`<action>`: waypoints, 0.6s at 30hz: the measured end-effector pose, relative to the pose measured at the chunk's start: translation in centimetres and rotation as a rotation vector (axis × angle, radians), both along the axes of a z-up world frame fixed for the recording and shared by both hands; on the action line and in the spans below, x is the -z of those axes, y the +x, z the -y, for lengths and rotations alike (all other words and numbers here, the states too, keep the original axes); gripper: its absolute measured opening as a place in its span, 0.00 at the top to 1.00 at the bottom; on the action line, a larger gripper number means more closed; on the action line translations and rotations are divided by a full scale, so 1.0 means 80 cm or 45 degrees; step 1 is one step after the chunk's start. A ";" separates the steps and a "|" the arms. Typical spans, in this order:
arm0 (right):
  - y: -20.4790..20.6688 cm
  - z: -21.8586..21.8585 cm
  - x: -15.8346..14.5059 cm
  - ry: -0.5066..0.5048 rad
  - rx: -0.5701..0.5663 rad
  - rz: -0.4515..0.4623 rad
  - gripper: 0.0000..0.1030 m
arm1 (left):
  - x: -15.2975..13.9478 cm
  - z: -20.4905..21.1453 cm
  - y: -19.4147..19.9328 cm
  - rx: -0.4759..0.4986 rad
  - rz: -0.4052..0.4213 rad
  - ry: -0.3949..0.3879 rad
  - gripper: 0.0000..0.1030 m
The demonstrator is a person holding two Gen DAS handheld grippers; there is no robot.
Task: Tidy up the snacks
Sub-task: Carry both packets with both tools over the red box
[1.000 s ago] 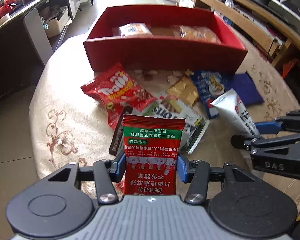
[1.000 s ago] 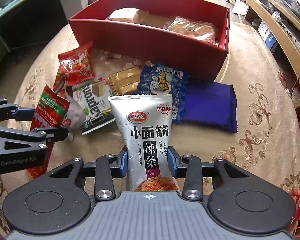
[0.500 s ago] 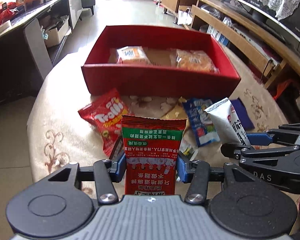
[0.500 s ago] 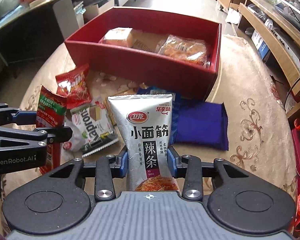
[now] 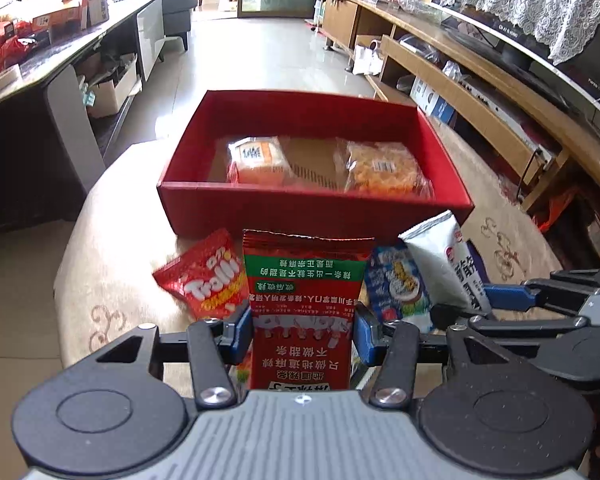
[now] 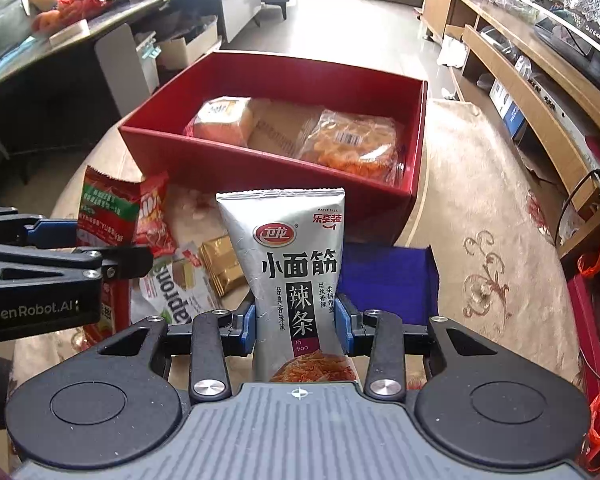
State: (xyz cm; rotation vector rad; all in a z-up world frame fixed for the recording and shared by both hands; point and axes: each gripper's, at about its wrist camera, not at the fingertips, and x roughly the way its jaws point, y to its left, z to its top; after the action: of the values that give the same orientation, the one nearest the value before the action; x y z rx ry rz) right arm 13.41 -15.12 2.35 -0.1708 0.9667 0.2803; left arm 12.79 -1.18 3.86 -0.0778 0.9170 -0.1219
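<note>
Snack packets are clamped in both grippers and held upright above the tabletop [image 6: 480,208], in front of the near wall of the red box [image 5: 312,212]. Left gripper [image 5: 303,330]: its blue-padded fingers [image 5: 242,330] press on both side edges of a red-and-green packet [image 5: 306,284], whose print reads upside down in the left wrist view. Right gripper [image 6: 296,326]: its fingers [image 6: 249,326] are closed on the lower part of a silver packet [image 6: 288,248] with black Chinese characters and a red oval logo. The two grippers sit side by side, each visible at the edge of the other's view. The red box is an open rectangular tray on the far part of the tabletop; it holds two clear-wrapped items lying flat on a brown cardboard floor: an orange-tinted wrapped bun [image 5: 256,160] toward the left and a wider bag of golden fried pieces [image 5: 382,168] toward the right, with bare cardboard between them. Loose on the cream patterned cloth between box and grippers lie a red Trolli bag [image 5: 206,280], a blue-and-white packet [image 5: 394,284], a gold foil packet [image 6: 220,262], a white wafer packet [image 6: 176,288] and a dark blue packet [image 6: 384,280] just beside the box's near right corner. A dark counter runs along the left of the room and a long wooden shelf unit along the right.
</note>
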 end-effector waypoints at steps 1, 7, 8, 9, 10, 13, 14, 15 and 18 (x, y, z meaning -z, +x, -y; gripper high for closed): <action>0.001 -0.001 -0.001 0.001 0.001 0.003 0.55 | -0.003 0.000 0.002 0.003 0.007 -0.003 0.56; 0.014 -0.001 -0.010 0.019 0.027 0.034 0.55 | -0.014 0.001 0.018 0.002 0.042 -0.010 0.56; 0.017 0.000 -0.012 0.027 0.032 0.038 0.55 | -0.015 0.001 0.021 0.000 0.045 -0.011 0.56; 0.019 0.000 -0.014 0.032 0.037 0.043 0.55 | -0.017 0.001 0.024 -0.002 0.049 -0.012 0.56; 0.021 -0.001 -0.015 0.035 0.039 0.048 0.55 | -0.018 0.001 0.027 -0.003 0.053 -0.012 0.56; 0.028 -0.004 -0.019 0.040 0.040 0.061 0.55 | -0.023 0.001 0.036 -0.008 0.067 -0.016 0.56; 0.030 -0.005 -0.020 0.043 0.040 0.064 0.55 | -0.025 0.001 0.039 -0.009 0.072 -0.017 0.56; 0.032 -0.006 -0.020 0.045 0.040 0.067 0.55 | -0.027 0.001 0.041 -0.009 0.078 -0.018 0.56; 0.038 -0.008 -0.023 0.051 0.045 0.076 0.55 | -0.031 0.002 0.049 -0.011 0.094 -0.019 0.56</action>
State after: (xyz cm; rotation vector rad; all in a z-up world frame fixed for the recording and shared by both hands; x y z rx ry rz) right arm 16.46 -14.49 4.16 -0.1247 0.9038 0.2602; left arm 16.74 -1.37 6.35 -0.0904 0.8421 -0.1229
